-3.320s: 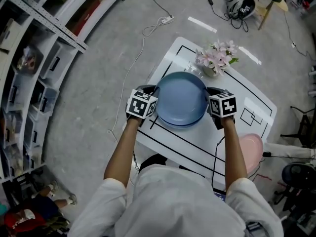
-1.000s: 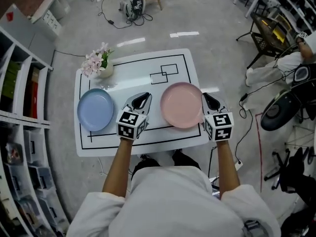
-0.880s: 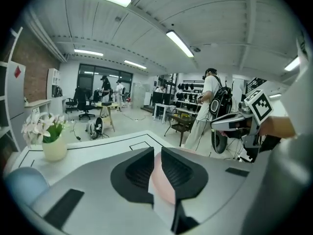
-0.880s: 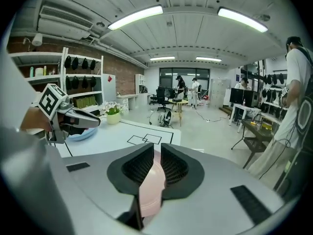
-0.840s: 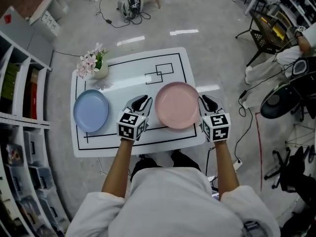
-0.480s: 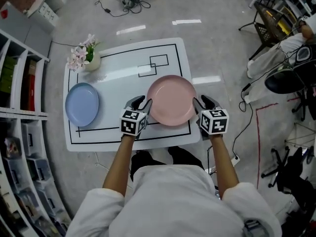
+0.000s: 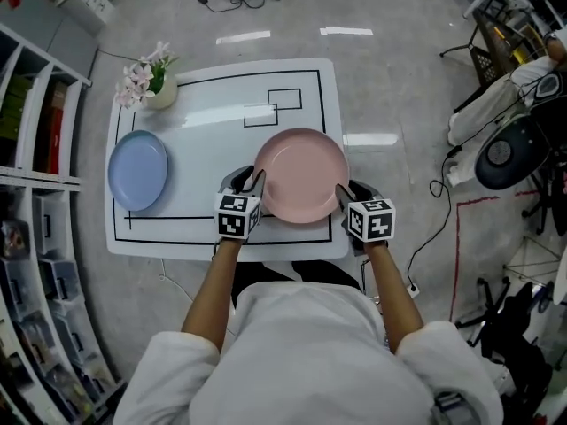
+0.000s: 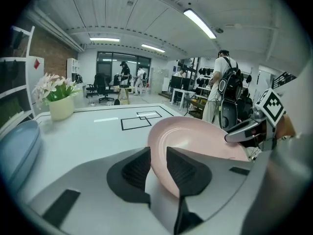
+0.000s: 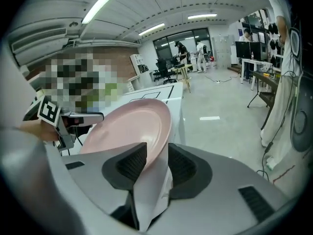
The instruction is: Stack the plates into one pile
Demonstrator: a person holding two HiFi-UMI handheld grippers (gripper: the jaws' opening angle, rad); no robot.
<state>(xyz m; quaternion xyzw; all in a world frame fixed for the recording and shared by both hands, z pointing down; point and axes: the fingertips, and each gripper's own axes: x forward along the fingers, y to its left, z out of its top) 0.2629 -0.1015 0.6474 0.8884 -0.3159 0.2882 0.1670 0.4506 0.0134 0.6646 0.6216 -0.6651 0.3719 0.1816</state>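
One white table (image 7: pixel 213 140) carries two plates: the pink plate (image 7: pixel 301 175) near its front edge, the blue plate (image 7: pixel 137 170) well apart at its left. The left gripper (image 7: pixel 251 182) and right gripper (image 7: pixel 341 191) straddle opposite sides of the pink rim, jaws just closing in, seemingly not yet pinching.

This is an open lab or workshop hall. A bare grey concrete floor (image 7: pixel 399 87) has loose cables (image 7: pixel 438 184) trailing across it. Metal shelving (image 7: pixel 35 149) holding bins runs along one side. A white surface (image 7: pixel 221 104) is marked with black outlined rectangles. Strip lights (image 8: pixel 198 23) hang from a panelled ceiling. Office chairs (image 8: pixel 101 84), a desk with monitors (image 9: pixel 243 48) and a standing person (image 8: pixel 225 82) fill the background.
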